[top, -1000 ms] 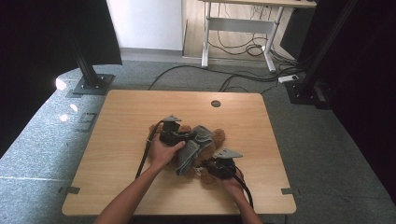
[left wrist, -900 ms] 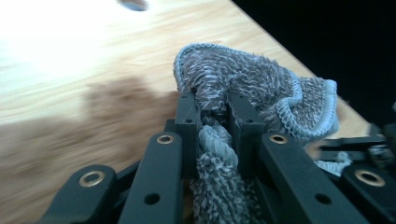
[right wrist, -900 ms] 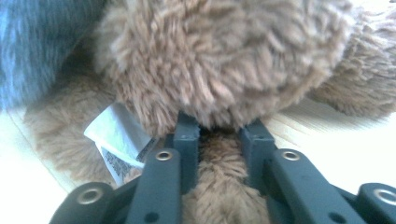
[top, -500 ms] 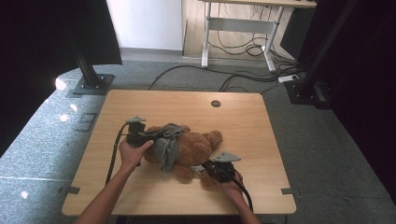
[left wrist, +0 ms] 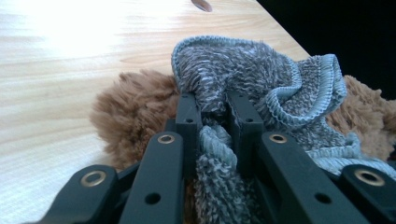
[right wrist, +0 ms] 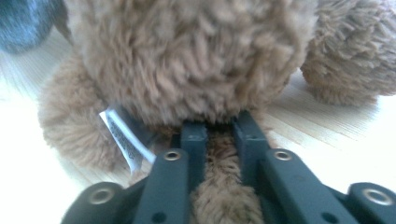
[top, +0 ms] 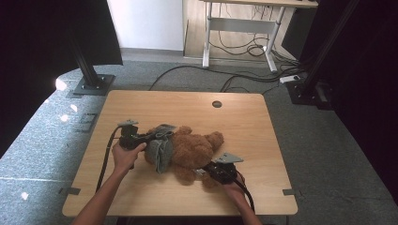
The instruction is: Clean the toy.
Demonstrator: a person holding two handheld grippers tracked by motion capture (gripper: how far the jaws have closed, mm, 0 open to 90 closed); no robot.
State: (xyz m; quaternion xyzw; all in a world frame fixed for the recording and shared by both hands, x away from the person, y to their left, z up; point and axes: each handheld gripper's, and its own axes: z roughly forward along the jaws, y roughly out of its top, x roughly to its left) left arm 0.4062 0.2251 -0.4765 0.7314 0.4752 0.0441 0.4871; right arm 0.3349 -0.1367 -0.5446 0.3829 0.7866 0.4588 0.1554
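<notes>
Left tongs (left wrist: 214, 116) clenched on grey knit cloth (left wrist: 261, 79), right tongs (right wrist: 219, 133) (low, level) pinching teddy bear (top: 195, 150) leg.

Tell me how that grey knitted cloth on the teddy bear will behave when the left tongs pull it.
The grey knitted cloth is probably floppy: it bunches and folds between the left tongs. It looks stretchy and light, so it may drag on the teddy bear fur rather than slide.

A wooden table (top: 244, 117) stands on grey carpet (top: 328, 140), with a desk frame (top: 239, 35) and cables (top: 234, 77) beyond.
</notes>
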